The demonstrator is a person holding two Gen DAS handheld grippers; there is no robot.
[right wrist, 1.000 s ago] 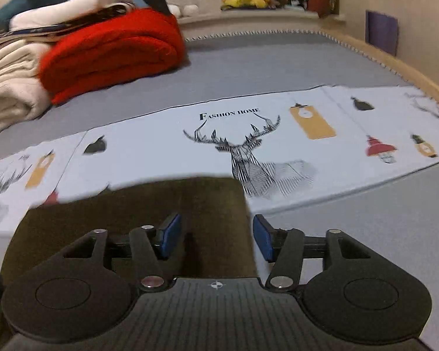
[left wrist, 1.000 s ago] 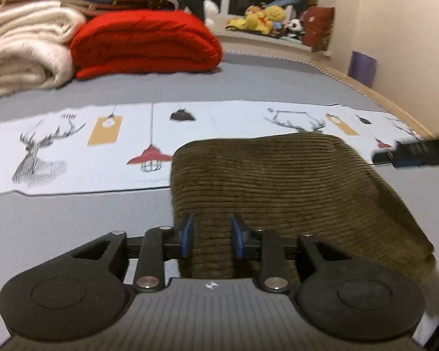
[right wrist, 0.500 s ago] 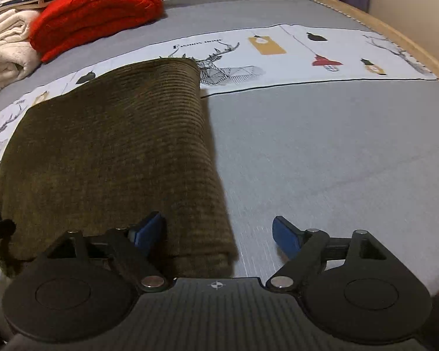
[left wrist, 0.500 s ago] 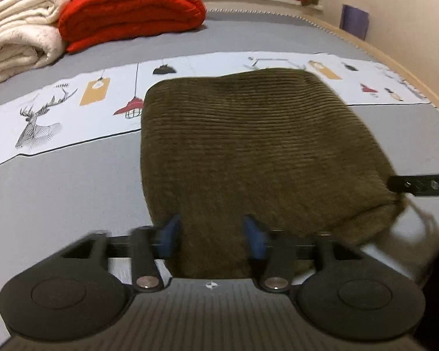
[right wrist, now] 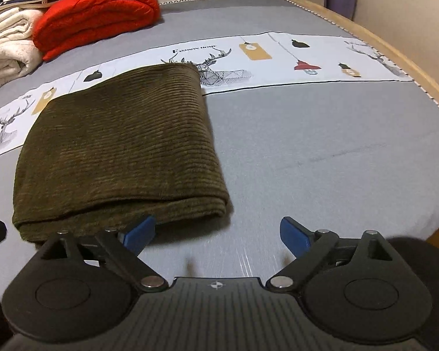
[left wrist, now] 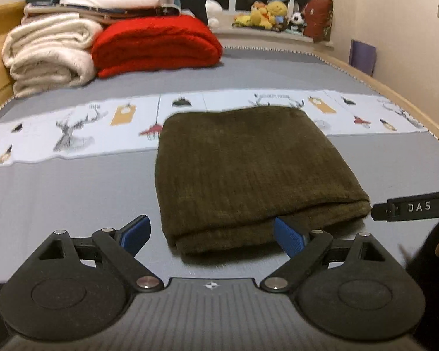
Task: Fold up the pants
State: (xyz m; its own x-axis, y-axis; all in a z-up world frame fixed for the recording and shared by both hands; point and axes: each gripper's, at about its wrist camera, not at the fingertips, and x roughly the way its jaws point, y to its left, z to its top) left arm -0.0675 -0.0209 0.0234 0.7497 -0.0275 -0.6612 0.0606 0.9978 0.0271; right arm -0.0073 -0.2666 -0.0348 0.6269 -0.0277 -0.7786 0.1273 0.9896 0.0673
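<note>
A second ago both grippers pinched the near hem of the pants; now neither holds cloth. The left gripper (left wrist: 212, 234) has its blue pads spread wide and its jaws are opening, the near left corner of the bundle showing between them with no pad pressing on it. The right gripper (right wrist: 218, 234) is likewise spread and opening, with only grey bed sheet between the pads; its left pad sits just in front of the bundle's near edge. Both views have pulled back from the bundle, so that more of the bed shows around it than before.

The pants (left wrist: 248, 172) lie folded into a thick, roughly rectangular bundle on the bed (right wrist: 322, 146), at 12 o'clock from the left gripper and 10 o'clock from the right. They are olive-brown corduroy with fine ribs, soft rounded corners and a stacked double edge on the near side. Their far edge overlaps a white printed band (right wrist: 278, 58) of smooth cloth bearing line-drawn deer, lamps and tags.

At 11 o'clock in the left view sits a plump folded red blanket (left wrist: 158, 44), and beside it rolled cream fleece blankets (left wrist: 49, 52), thick and fuzzy. Plush toys (left wrist: 266, 14) line the window ledge at 1 o'clock.
</note>
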